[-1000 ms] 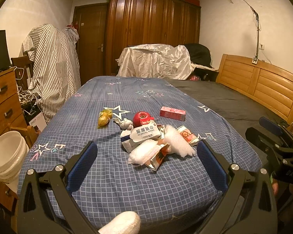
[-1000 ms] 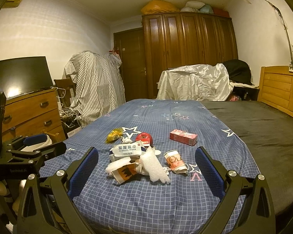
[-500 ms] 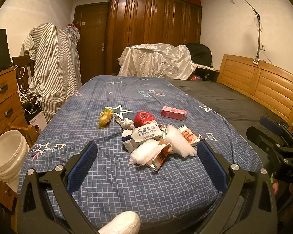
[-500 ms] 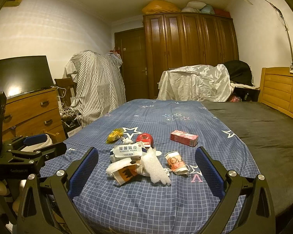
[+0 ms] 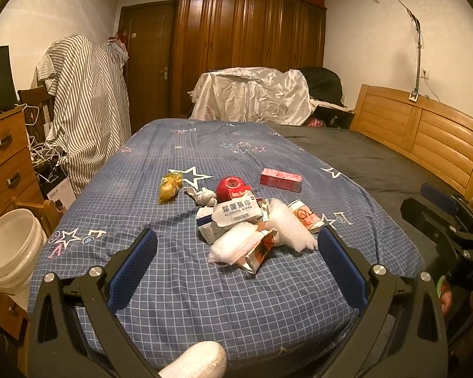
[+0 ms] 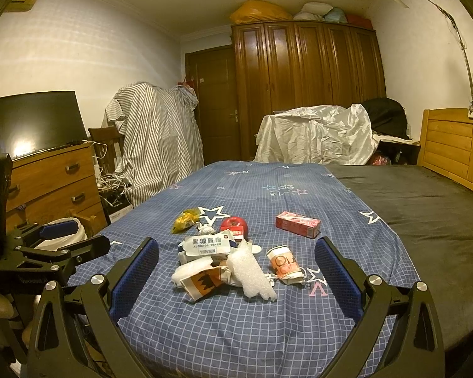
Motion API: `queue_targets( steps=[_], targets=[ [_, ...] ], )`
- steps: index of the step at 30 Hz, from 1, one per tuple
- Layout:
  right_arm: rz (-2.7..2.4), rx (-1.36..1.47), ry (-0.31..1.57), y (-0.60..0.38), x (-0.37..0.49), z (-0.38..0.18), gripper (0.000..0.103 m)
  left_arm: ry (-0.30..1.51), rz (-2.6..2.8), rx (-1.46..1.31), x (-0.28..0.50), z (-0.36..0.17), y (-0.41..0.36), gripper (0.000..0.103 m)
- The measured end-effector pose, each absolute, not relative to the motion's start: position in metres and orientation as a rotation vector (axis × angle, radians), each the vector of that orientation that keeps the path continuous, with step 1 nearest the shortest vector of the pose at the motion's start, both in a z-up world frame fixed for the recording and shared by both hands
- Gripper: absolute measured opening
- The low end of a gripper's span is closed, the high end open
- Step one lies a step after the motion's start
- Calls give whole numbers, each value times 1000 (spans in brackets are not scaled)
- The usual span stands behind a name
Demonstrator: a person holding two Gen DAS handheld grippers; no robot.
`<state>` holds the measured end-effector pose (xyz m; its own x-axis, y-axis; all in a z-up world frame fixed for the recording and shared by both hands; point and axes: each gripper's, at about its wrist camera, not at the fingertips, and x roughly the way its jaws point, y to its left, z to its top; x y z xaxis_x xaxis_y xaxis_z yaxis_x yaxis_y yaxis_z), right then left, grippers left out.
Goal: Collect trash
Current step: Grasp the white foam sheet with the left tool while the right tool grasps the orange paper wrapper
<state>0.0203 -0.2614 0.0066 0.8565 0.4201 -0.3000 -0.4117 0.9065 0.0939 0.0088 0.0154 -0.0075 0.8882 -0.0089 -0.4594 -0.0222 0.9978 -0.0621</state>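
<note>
A heap of trash lies on the blue checked bed: an alcohol wipes pack, bubble wrap, an orange snack bag, a crushed paper cup, a red apple, a pink box, a yellow wrapper and crumpled foil. The heap also shows in the right wrist view, with the wipes pack and cup. My left gripper is open and empty, short of the heap. My right gripper is open and empty, also short of it.
A white bucket stands on the floor left of the bed beside a wooden dresser. A wooden headboard runs along the right. A striped cloth-covered rack and a wardrobe stand beyond.
Both grippers have drifted very slightly; the view has barely shifted. Nothing on the bed has moved.
</note>
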Motion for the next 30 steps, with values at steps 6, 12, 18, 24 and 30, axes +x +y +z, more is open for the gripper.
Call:
queue_targets(
  steps=[6, 12, 18, 24, 30],
  targets=[
    [438, 27, 321, -262, 20, 6, 99, 480, 5, -65, 9, -9, 16, 98],
    [442, 27, 324, -262, 21, 6, 99, 486, 5, -65, 12, -10, 15, 98],
    [449, 27, 332, -262, 27, 7, 99, 500, 8, -66, 18, -14, 17, 98],
    [443, 31, 364, -265, 38, -6, 99, 598, -24, -9, 51, -47, 25, 98],
    [431, 46, 427, -272, 59, -32, 99, 786, -145, -10, 106, -105, 32, 98]
  ],
)
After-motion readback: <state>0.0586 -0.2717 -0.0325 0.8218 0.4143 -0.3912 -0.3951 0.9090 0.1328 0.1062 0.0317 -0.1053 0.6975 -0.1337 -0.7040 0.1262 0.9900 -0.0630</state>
